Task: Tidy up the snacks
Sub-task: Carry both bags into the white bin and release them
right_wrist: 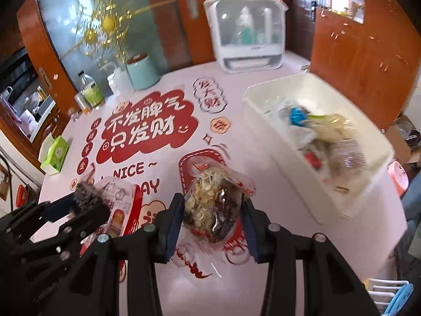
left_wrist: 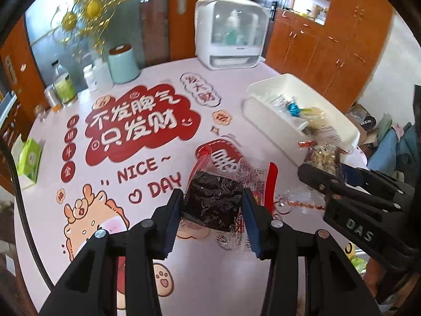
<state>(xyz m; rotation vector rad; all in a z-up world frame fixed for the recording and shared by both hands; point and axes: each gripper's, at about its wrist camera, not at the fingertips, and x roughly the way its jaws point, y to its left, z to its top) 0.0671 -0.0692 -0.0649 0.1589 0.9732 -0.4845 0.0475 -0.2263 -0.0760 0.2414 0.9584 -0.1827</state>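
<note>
My left gripper is shut on a clear snack packet with a dark block inside and a red printed edge, held above the table. The same packet and left gripper show at lower left in the right wrist view. My right gripper is shut on a clear packet of mixed nuts and dark pieces, also lifted. In the left wrist view that nut packet and the right gripper sit beside the white bin, which holds several wrapped snacks.
The round table carries a printed red and white cover. At its far side stand a white appliance, a mint canister, bottles and a green tissue box. Wooden cabinets rise behind the bin.
</note>
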